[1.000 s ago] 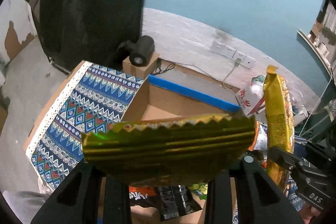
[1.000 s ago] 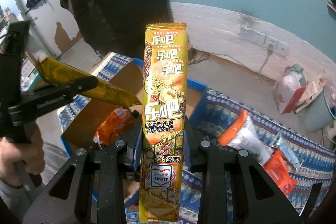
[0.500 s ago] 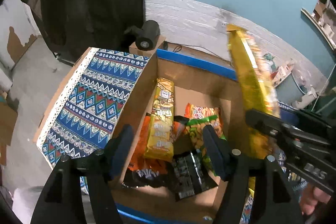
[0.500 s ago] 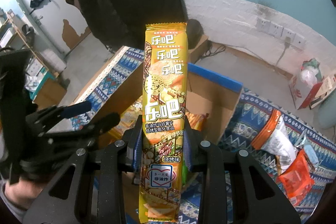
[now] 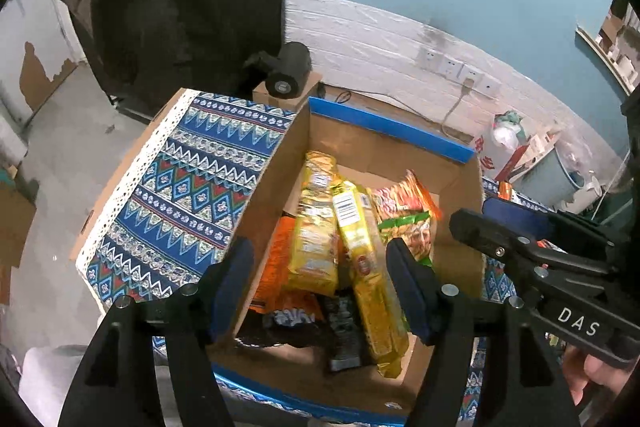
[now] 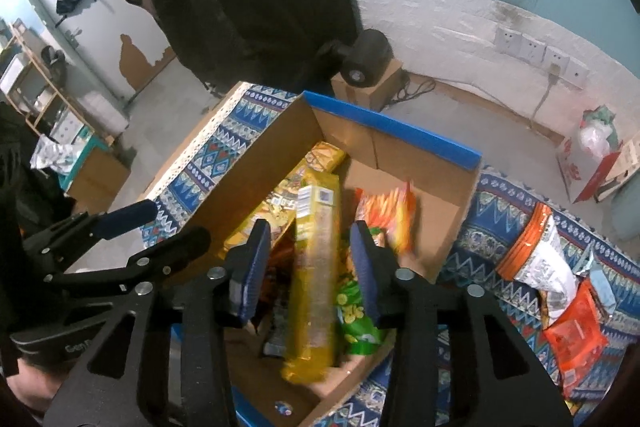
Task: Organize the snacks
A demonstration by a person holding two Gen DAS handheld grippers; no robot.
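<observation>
**Snack box: both long yellow packets now inside**

Change since the earlier frames: the yellow packet that stood upright in the right gripper half a second ago has left the fingers and now lies in the cardboard box (image 6: 456,203), back side up, slightly blurred. The left gripper, which carried a gold packet a second ago, is likewise empty.

Item 1. Left gripper (image 5: 320,283): fingers spread wide, nothing between them, held above the near edge of the box.

Item 2. Right gripper (image 6: 310,267): fingers spread apart, pinching nothing, above the box. Seen from the left wrist camera, its black body bears the white letters "DAS".

Item 3. Cardboard box, blue-taped rim, sitting on a blue patterned cloth (image 5: 180,187).

Item 4. Long yellow packet (image 6: 316,267), barcode and white label panel at its far end; print too small to read. It lies lengthwise over the other snacks, roughly in the middle of the box.

Item 5. Second yellow packet (image 5: 314,227), just left of the first, touching it.

Item 6. Orange-red bag (image 6: 386,215), at the far right of the box.

Item 7. Green bag (image 6: 356,315), near right of the box, beside the long packet.

Item 8. Loose on the cloth, right of the box: a white pouch with orange top (image 6: 536,251) and a red-orange packet (image 6: 574,339).
</observation>
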